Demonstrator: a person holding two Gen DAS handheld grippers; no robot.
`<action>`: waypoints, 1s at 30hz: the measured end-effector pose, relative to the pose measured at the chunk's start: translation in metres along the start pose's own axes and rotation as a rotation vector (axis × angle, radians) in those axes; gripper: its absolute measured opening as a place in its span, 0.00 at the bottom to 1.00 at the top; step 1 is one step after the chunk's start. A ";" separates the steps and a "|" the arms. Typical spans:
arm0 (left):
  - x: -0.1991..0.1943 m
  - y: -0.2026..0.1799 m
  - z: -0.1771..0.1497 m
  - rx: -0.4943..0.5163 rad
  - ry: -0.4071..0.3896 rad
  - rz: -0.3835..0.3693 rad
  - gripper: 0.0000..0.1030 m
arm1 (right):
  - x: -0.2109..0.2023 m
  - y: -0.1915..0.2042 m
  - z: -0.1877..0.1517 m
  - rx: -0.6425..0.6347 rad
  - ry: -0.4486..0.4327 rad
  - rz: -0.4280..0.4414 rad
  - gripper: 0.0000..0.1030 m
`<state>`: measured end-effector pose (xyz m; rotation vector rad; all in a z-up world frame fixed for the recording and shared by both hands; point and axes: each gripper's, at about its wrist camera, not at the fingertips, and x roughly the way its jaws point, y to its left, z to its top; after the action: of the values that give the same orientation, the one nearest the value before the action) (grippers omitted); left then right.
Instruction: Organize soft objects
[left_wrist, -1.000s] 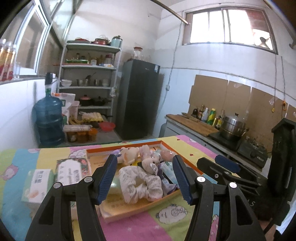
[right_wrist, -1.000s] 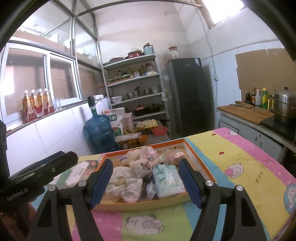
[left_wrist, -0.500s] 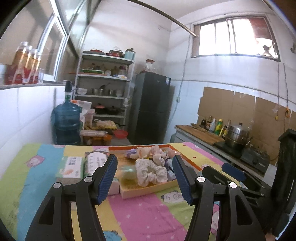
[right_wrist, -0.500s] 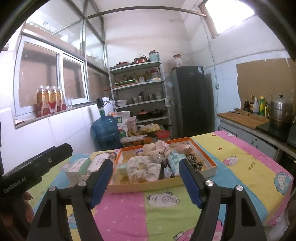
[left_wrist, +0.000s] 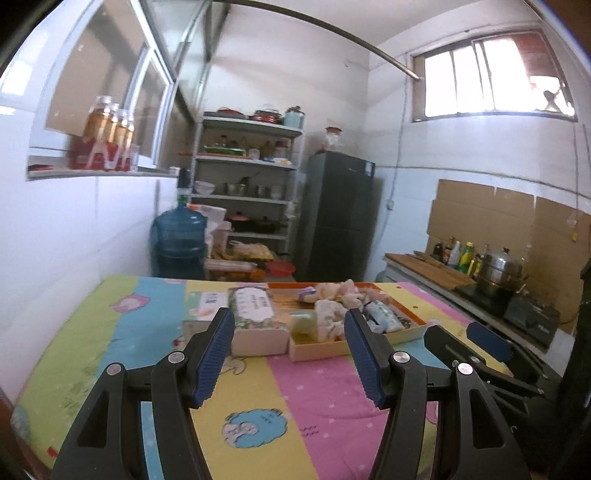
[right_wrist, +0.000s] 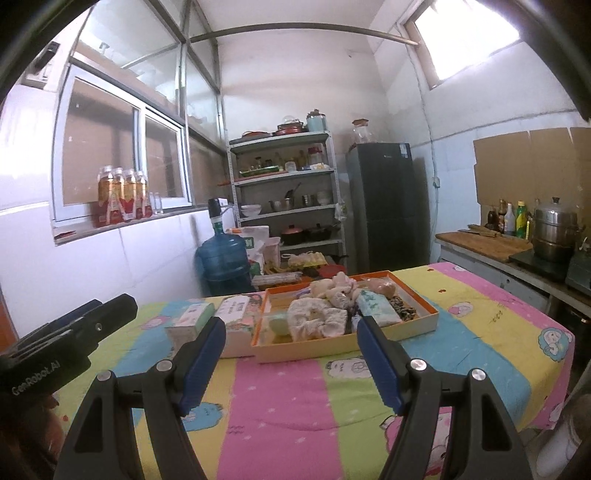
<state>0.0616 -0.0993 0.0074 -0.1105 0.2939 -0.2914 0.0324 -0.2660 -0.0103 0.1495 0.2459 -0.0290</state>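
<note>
Kitchen tabletop (right_wrist: 288, 398) with the cartoon cloth now sits between us and the shallow orange tray of soft toys and scrunchies (right_wrist: 424, 325), since we've backed both wide-open, empty grippers, left gripper (left_wrist: 290, 354) and right gripper (right_wrist: 291, 363), well away, so sorting looks done.

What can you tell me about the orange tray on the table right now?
The orange tray is a shallow rectangular box, cardboard by its look, with an orange rim and pale outer walls. It lies flat on the colourful tablecloth, crowded with soft items, a white scrunchie among them. A tissue pack sits against its left side. Neither claw touches it.
</note>
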 end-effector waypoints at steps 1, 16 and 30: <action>-0.003 0.002 -0.001 -0.003 -0.002 0.006 0.62 | -0.003 0.003 0.000 -0.001 -0.005 0.001 0.71; -0.044 0.036 -0.010 -0.041 -0.004 0.146 0.62 | -0.019 0.045 -0.009 -0.041 -0.008 0.017 0.71; -0.054 0.038 -0.012 0.049 0.015 0.225 0.62 | -0.021 0.062 -0.014 -0.069 0.016 -0.009 0.71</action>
<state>0.0186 -0.0474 0.0046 -0.0260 0.3113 -0.0761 0.0114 -0.2026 -0.0095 0.0805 0.2636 -0.0281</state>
